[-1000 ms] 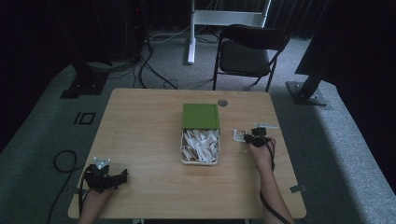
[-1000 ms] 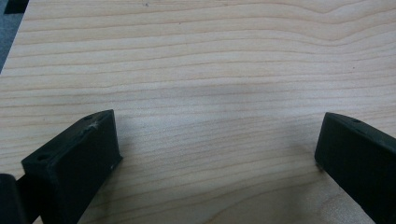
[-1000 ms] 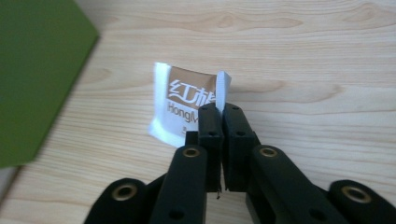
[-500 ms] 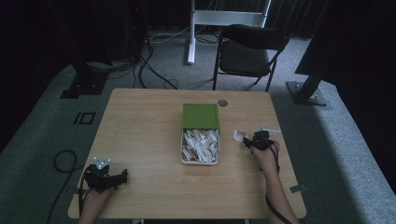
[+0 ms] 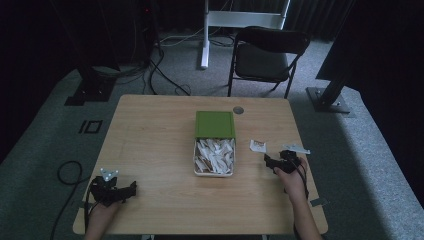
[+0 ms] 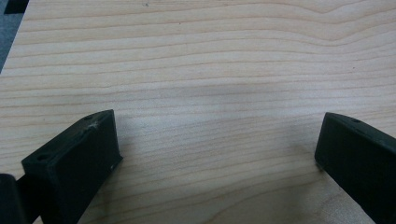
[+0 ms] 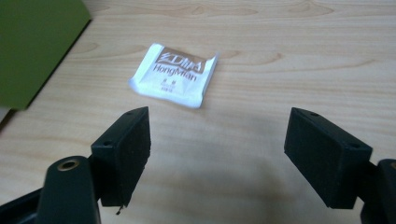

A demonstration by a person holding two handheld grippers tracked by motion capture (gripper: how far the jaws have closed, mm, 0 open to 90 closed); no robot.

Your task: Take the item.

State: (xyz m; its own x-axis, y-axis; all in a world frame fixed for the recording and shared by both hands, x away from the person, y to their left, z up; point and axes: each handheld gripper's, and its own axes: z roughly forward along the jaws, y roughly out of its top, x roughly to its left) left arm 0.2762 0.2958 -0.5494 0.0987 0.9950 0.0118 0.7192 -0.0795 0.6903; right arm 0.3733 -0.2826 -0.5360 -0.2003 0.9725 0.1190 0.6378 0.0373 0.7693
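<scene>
A white sachet (image 7: pixel 175 74) with brown print lies flat on the wooden table (image 5: pixel 155 145), just beyond my right gripper (image 7: pixel 217 144). That gripper is open, with bare wood between its jaws. In the high view the sachet (image 5: pixel 258 145) sits right of an open box of white packets (image 5: pixel 214 156), whose green lid (image 5: pixel 215 124) lies behind it. My right gripper (image 5: pixel 270 161) rests a little nearer than the sachet. At the table's front left corner my left gripper (image 5: pixel 131 188) is low over bare wood, open (image 6: pixel 217 144) and holding nothing.
A second white packet (image 5: pixel 296 148) lies near the table's right edge, beside the right hand. A small round disc (image 5: pixel 238 110) sits at the back of the table. Behind the table stand a folding chair (image 5: pixel 267 52), floor cables and stands.
My right hand has drawn back toward the near edge, away from the sachet, which stays where it was. The left gripper has not moved.
</scene>
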